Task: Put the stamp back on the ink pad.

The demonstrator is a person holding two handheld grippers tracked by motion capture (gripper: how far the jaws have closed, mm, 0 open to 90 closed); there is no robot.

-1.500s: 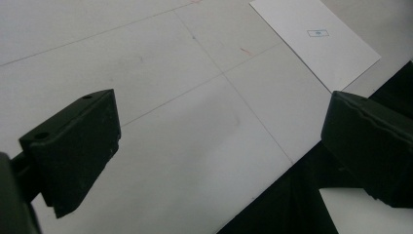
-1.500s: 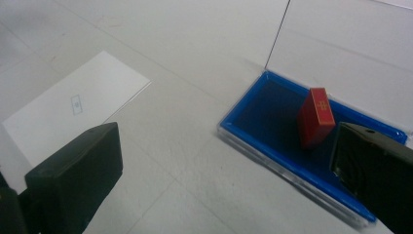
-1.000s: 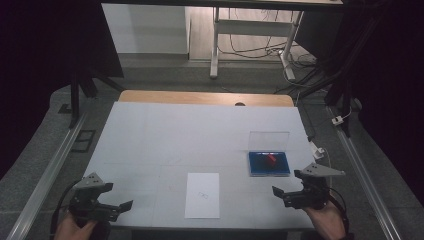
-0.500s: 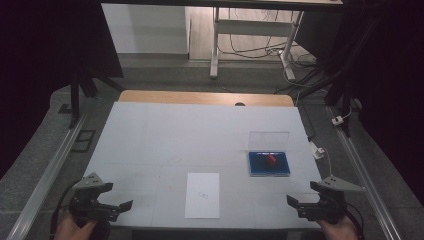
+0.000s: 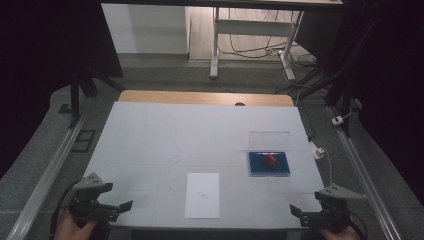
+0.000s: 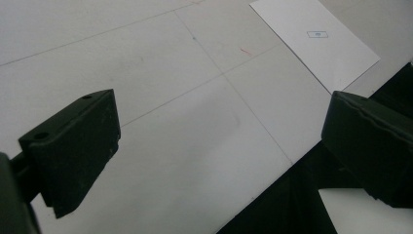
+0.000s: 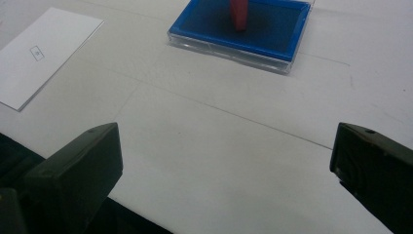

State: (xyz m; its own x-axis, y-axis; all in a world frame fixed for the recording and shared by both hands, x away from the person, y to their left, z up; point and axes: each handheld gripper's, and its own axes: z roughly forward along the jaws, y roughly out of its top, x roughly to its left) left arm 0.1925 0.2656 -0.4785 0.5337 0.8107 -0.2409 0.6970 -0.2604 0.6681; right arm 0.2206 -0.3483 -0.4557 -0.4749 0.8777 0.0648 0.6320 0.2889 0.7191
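Grippers, left [image 5: 116, 207] and right [image 5: 300, 214], low at near table edge, seemingly open.

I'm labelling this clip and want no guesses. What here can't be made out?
- The small mark on the white sheet: too small to read in any view.
- The red object in the blue tray: its top is cut off by the right gripper view's upper edge; in the high view it is too small to identify.

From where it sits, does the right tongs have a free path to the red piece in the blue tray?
Probably yes: the right tongs are open, with bare table up to the blue tray and the red piece.
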